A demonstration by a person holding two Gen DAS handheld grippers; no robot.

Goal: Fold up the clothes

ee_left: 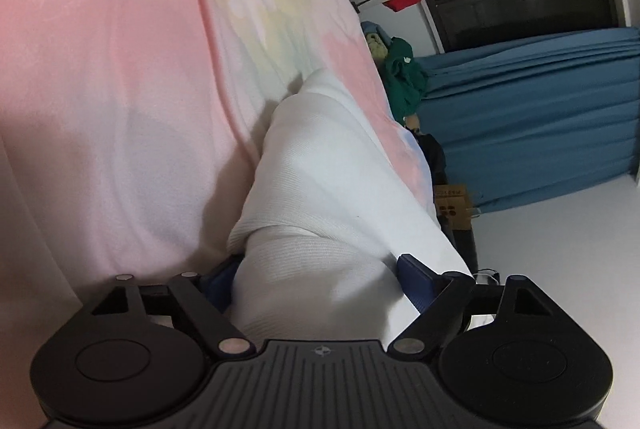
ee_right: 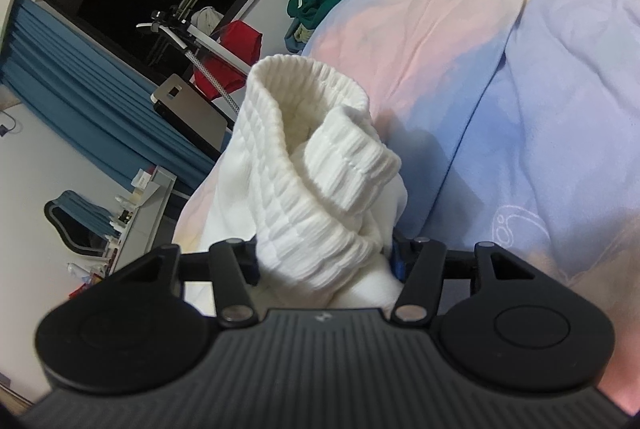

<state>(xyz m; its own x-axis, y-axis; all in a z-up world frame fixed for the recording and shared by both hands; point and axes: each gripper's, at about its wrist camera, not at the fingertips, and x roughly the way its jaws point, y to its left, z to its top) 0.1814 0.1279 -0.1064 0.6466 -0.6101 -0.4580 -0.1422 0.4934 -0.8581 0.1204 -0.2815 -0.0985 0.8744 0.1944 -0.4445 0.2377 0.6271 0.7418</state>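
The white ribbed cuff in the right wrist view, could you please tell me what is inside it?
Inside the white ribbed cuff, only its own folded-in fabric shows; anything deeper is hidden.

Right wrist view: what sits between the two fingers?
The white ribbed garment: its bunched cloth fills the gap in the right gripper, elastic band standing up ahead. Behind lies the pastel blanket.

Cardboard box [ee_left: 454,207] w/ dark print, too blurry to read, no other legible text
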